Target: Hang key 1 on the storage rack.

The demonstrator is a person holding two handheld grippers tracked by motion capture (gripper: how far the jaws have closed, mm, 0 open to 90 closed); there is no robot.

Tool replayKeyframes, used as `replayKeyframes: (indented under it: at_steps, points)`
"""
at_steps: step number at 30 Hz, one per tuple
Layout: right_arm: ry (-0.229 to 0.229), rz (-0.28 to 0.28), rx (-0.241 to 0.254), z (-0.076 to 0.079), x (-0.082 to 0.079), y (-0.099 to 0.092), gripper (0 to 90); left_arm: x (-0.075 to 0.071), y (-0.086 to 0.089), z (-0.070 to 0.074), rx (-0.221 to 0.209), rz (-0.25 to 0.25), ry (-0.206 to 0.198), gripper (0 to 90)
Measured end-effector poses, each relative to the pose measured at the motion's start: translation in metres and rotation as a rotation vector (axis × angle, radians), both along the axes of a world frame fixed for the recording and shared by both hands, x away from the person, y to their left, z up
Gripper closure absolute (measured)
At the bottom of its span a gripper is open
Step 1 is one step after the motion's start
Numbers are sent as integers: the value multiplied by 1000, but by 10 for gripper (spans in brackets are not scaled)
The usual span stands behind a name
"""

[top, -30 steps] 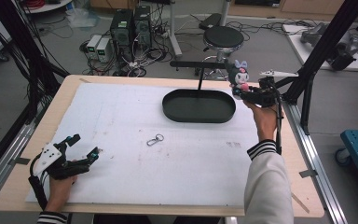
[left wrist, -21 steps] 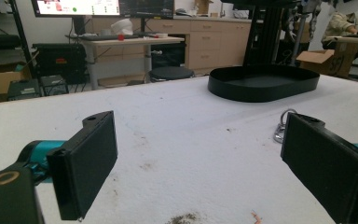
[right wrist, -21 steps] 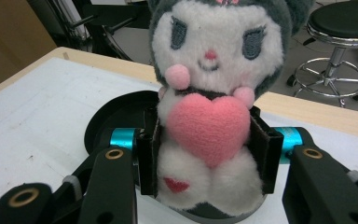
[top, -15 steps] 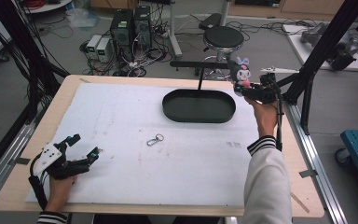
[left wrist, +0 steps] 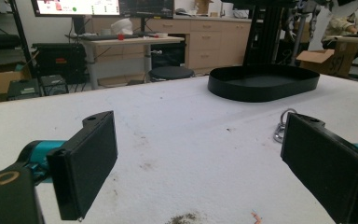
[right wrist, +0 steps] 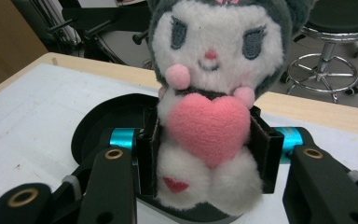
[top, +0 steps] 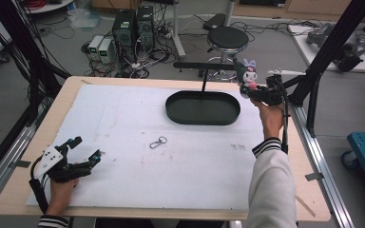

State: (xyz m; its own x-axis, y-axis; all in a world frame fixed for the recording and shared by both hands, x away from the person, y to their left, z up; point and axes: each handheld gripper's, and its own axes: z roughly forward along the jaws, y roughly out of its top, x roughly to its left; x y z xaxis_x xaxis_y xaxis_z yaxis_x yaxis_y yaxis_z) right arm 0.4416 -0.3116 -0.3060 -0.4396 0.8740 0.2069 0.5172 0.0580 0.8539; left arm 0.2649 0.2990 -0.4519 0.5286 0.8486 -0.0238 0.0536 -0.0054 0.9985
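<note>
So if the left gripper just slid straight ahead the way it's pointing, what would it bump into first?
Probably the metal key ring, just ahead by the right jaw; it might slip past. Beyond it sits the black tray. The left gripper has open jaws.

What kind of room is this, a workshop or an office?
Probably a lab set up for recording: a work table inside a black frame, computer towers with tangled cables behind it, and a monitor on a desk.
</note>
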Motion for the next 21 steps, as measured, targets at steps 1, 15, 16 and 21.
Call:
replayKeyframes:
  at_steps: [1, 15, 16, 21]
  points:
    - [0, 0, 0, 0, 0, 0, 546, 0, 0, 0, 1, -1, 0, 112]
    - [52, -26, -32, -12, -2, -11, 544, 0, 0, 0, 0, -1, -2, 112]
    - [59, -25, -38, -14, -2, -12, 544, 0, 0, 0, 0, -1, -1, 112]
    - [80, -23, -65, -15, -3, -13, 544, 0, 0, 0, -2, 0, -2, 112]
